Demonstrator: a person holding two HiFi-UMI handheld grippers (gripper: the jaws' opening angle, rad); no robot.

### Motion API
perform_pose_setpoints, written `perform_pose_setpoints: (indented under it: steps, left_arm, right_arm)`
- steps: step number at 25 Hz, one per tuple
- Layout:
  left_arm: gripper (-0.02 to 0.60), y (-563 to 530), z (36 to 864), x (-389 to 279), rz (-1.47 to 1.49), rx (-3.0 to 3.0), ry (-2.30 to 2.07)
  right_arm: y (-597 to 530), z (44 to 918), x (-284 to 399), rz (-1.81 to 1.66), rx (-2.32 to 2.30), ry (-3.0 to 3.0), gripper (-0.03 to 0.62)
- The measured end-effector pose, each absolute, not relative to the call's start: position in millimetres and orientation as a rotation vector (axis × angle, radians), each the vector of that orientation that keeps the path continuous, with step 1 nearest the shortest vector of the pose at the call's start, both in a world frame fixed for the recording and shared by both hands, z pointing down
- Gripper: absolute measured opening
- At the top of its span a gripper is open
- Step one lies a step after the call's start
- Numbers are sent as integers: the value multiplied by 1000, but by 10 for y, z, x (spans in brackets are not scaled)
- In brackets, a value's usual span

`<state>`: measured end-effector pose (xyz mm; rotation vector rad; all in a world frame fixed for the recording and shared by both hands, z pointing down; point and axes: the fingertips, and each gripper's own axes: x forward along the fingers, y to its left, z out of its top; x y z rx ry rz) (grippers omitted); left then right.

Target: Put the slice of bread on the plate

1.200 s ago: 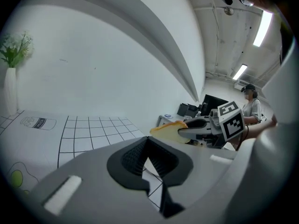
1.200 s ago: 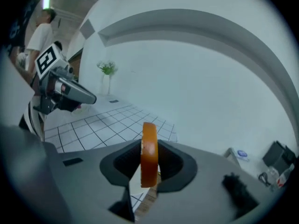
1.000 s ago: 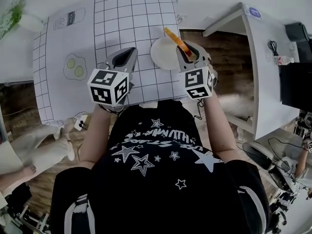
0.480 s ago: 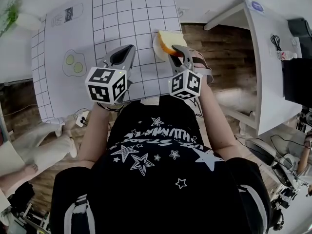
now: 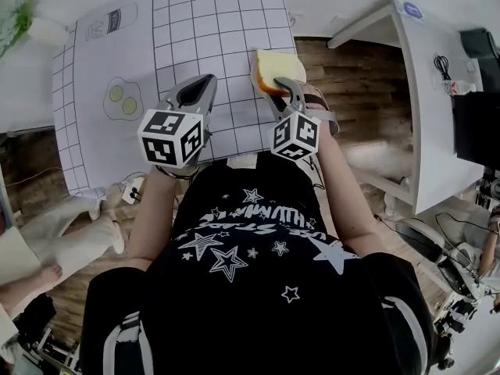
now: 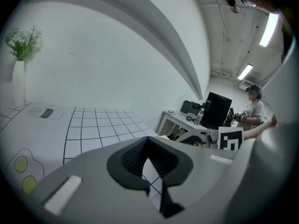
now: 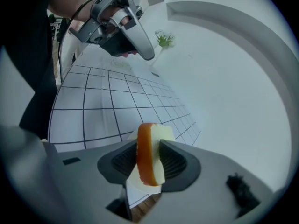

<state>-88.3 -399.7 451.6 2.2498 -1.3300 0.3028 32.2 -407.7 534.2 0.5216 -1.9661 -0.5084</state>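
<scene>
Loosening its hold, the right gripper (image 5: 286, 89) has just been opening its jaws. The slice of bread (image 5: 277, 69) sits between them unpinched and low over the plate (image 7: 132, 180), so the placing looks nearly done. A second ago the slice stood edge-up above a bare plate; now it covers it. The left gripper (image 5: 201, 84) sits closed and empty.

The slice of bread (image 5: 277, 67) has a pale cream face and an orange-brown crust; worktop (image 5: 219, 22) white, ruled with a black grid; printed fried eggs (image 5: 120, 101) black-outlined, yolks yellow-green; shirt (image 5: 250, 248) black with white stars; floor (image 5: 344, 76) brown wood.
</scene>
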Motion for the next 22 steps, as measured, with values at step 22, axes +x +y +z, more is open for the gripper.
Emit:
perform_pose_setpoints:
  steps: [22]
  left_arm:
    - [9,-3905,4441,-1071,251,2267,-1334]
  right_arm:
    - [-3899,5421,351,-279,511,-1978,183]
